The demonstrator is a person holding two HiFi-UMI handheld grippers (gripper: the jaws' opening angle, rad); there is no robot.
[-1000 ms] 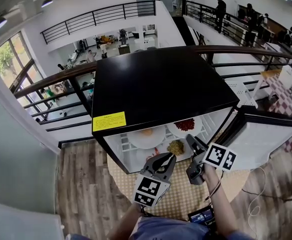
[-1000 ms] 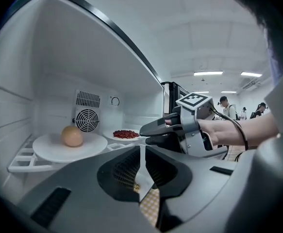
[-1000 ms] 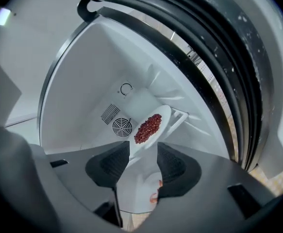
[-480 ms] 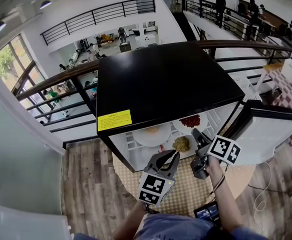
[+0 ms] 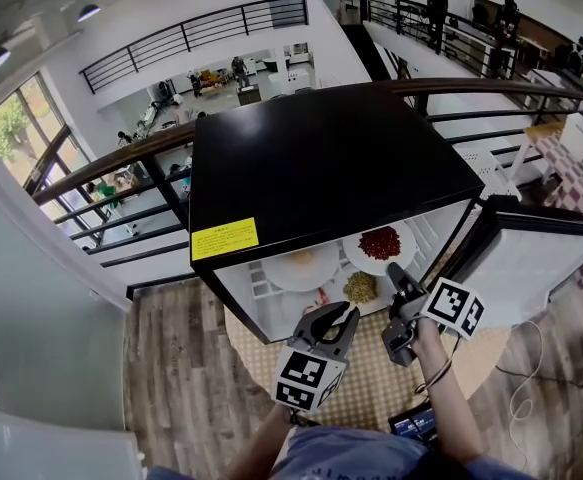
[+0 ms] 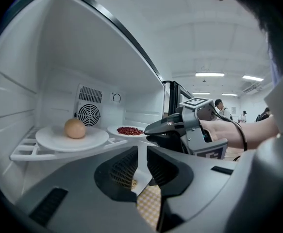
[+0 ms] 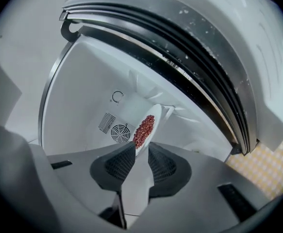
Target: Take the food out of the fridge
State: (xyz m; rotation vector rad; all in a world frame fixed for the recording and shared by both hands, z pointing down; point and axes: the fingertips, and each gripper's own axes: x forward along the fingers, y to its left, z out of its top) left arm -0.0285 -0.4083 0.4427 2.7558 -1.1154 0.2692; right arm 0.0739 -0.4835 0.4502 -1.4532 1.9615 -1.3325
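Note:
A small black-topped fridge [image 5: 321, 168] stands open. On its upper shelf are a white plate [image 6: 58, 141] with a round orange food [image 6: 75, 128] and a plate of red food [image 5: 379, 242] [image 7: 143, 126]. My right gripper [image 5: 391, 268] [image 7: 141, 147] reaches in, its jaws closing onto that plate's near rim, which sits between the pads. Lower down is a plate of yellowish food [image 5: 359, 287] [image 6: 137, 178]. My left gripper [image 5: 349, 311] [image 6: 141, 149] is at this plate's front rim, jaws close together with the white rim in the slit.
The fridge door [image 5: 531, 268] hangs open at the right. A checkered mat [image 5: 371, 388] lies under the fridge on a wooden floor. A dark railing [image 5: 121, 158] runs behind the fridge. A small screen [image 5: 416, 426] sits by my right arm.
The right gripper has crept a little forward to the red plate's rim. The left gripper has stayed where it was.

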